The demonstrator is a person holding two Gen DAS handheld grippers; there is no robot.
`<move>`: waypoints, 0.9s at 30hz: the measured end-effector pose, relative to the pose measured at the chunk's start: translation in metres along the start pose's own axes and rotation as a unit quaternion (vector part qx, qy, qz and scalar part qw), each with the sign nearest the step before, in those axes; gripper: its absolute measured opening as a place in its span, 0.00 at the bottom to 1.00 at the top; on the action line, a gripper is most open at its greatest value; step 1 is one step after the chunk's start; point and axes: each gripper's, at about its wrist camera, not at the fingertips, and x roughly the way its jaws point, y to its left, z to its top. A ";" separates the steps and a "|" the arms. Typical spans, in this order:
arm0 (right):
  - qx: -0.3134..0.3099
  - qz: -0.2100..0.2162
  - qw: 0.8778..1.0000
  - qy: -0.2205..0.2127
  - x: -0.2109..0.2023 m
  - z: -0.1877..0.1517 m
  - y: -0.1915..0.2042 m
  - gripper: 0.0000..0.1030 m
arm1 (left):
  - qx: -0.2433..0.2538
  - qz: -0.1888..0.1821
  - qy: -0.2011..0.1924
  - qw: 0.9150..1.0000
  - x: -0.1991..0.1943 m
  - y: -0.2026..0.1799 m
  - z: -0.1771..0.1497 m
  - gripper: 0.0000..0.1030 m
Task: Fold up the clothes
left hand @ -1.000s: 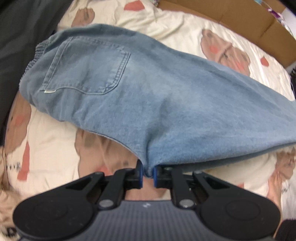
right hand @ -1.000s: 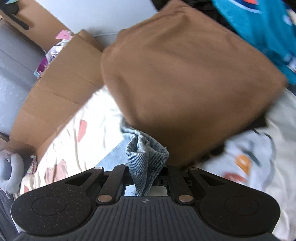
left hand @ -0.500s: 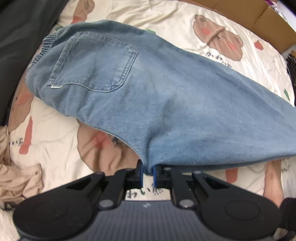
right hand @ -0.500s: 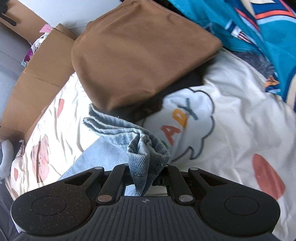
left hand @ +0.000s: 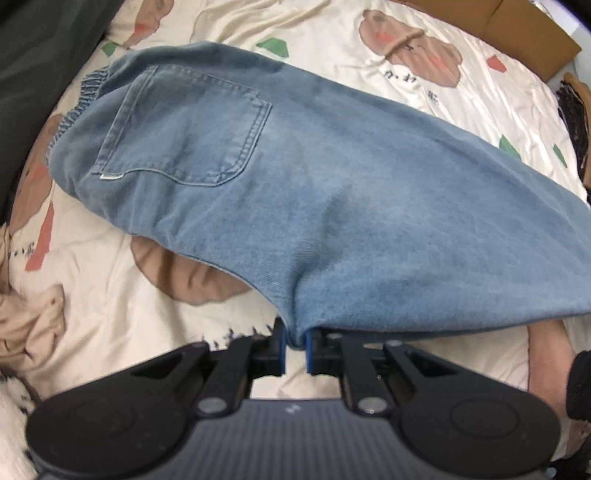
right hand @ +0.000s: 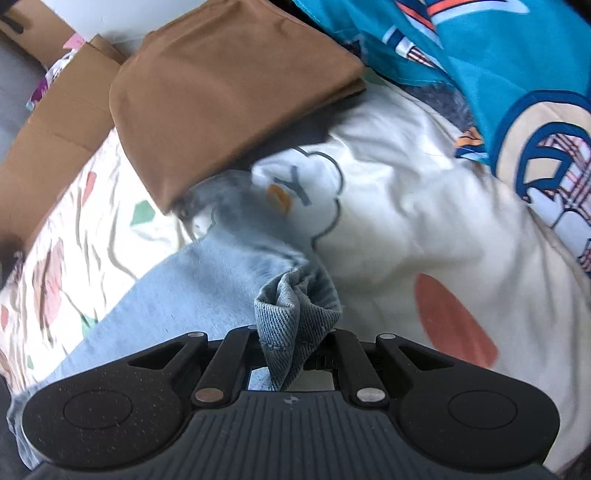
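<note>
Since a second ago my right claw [right hand: 295, 354] has swept sideways: the brown folded garment [right hand: 229, 92] slid up-left in view, more cream bedsheet [right hand: 406, 221] and the teal printed fabric [right hand: 517, 55] came in. Left claw [left hand: 294, 350] barely moved, pointing straight down, clamped on a pinch of the jeans [left hand: 332, 192]. Right claw tilts steeply down, clamped on a bunched denim hem. Jeans hang spread between both claws just over the bed, back pocket [left hand: 184, 129] up. Nearby: cardboard box [left hand: 517, 33] at the bed edge, beige garment [left hand: 26, 325] at left, dark fabric [left hand: 37, 55] top-left.
</note>
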 end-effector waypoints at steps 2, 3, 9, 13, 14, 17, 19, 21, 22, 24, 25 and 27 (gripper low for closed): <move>-0.013 -0.004 1.000 0.004 -0.004 -0.003 -0.008 0.06 | 0.002 -0.002 -0.001 1.000 -0.001 0.002 0.002 0.09; -0.019 -0.007 1.000 0.006 -0.005 -0.006 -0.011 0.06 | -0.001 -0.004 0.000 1.000 -0.001 0.005 0.003 0.09; 0.010 -0.002 1.000 0.015 0.006 -0.024 -0.040 0.06 | 0.013 0.008 0.011 1.000 0.001 0.005 0.006 0.09; 0.025 0.006 0.999 0.027 0.013 -0.031 -0.053 0.08 | 0.008 0.017 0.015 1.000 0.000 0.006 0.009 0.09; 0.026 0.008 0.999 0.028 0.015 -0.031 -0.055 0.09 | 0.012 0.020 0.016 1.000 0.001 0.006 0.010 0.09; 0.026 0.004 0.999 0.036 0.021 -0.034 -0.062 0.19 | 0.015 0.027 0.023 0.999 0.006 0.006 0.015 0.09; 0.029 -0.002 0.999 0.043 0.020 -0.036 -0.068 0.30 | 0.013 0.030 0.027 0.999 0.009 0.008 0.020 0.10; 0.026 -0.021 0.998 0.044 0.017 -0.037 -0.074 0.31 | 0.016 0.031 0.047 0.998 0.012 0.006 0.022 0.05; 0.024 -0.031 0.998 0.045 0.015 -0.038 -0.078 0.31 | 0.023 0.031 0.059 0.998 0.014 0.006 0.020 0.01; 0.042 -0.021 0.998 0.049 0.010 -0.038 -0.092 0.31 | 0.040 0.033 0.063 0.997 0.010 0.003 0.014 0.01; 0.035 -0.020 0.998 0.049 0.007 -0.038 -0.094 0.31 | 0.041 0.032 0.064 0.997 0.006 0.004 0.013 0.03; 0.017 -0.021 0.999 0.043 -0.002 -0.038 -0.094 0.32 | 0.036 0.032 0.064 0.997 -0.004 0.005 0.009 0.06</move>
